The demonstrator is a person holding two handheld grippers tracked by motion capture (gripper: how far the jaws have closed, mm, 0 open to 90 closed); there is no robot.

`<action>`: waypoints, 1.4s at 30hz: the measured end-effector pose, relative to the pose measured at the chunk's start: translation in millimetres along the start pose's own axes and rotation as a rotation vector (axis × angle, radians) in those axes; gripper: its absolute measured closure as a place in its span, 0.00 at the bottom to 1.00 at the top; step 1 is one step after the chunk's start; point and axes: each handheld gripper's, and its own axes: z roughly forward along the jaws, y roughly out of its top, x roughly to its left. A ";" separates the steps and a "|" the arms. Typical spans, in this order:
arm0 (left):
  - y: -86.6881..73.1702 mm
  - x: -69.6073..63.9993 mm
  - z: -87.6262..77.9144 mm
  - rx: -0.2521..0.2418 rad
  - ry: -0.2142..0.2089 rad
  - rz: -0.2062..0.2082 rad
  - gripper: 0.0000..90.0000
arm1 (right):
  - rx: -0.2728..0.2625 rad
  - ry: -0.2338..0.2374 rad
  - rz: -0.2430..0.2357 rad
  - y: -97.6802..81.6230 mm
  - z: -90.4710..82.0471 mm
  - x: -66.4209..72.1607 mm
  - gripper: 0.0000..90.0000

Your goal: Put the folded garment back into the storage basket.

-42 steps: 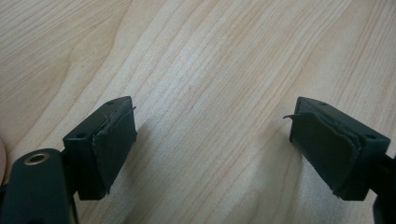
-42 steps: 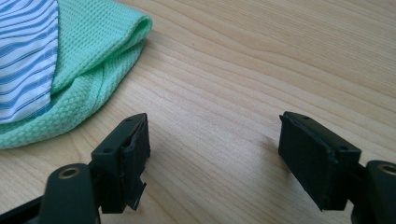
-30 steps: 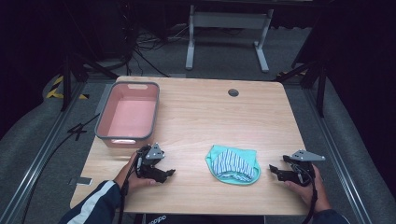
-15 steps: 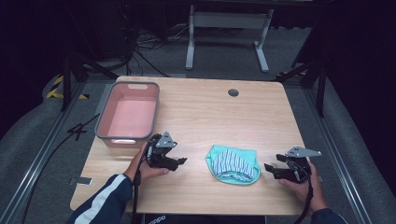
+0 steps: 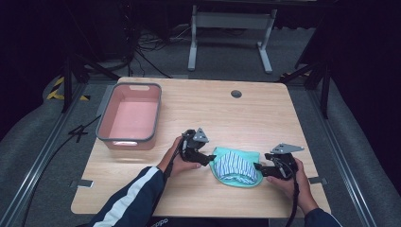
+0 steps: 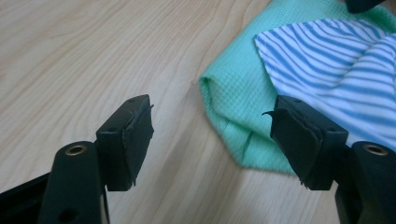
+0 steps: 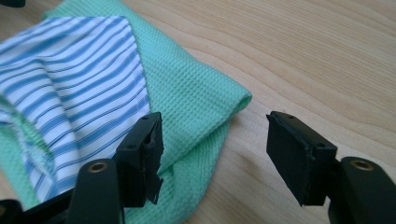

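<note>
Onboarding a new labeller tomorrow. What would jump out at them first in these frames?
First the green cloth with a blue-striped panel, bunched at the table's near edge, flanked by the left tool and the right tool. Both tools' jaws have just been closing but are open, with the cloth's edge by them, not pinched. Next the pink bin, empty, at the table's left.

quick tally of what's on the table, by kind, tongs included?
Cloth, green with a blue-striped part: 1
Pink bin with grey rim: 1
Hand-held tongs: 2, left tongs and right tongs
Total: 4
</note>
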 end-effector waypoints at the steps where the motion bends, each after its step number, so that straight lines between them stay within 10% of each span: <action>1: 0.5 -1.5 4.3 0.000 -0.005 -0.001 0.32 | 0.004 -0.004 -0.004 1.3 2.3 1.2 0.41; 18: -10.4 -26.6 16.2 0.052 0.064 -0.021 0.28 | 0.062 -0.023 0.017 -0.8 12.7 11.6 0.38; 31: -9.4 -42.1 11.8 0.055 0.001 0.011 0.88 | 0.058 0.045 -0.022 0.0 9.2 21.3 0.83; 42: -6.4 -38.6 8.0 0.056 -0.011 0.017 0.93 | 0.037 0.072 -0.037 -0.5 4.5 18.9 0.92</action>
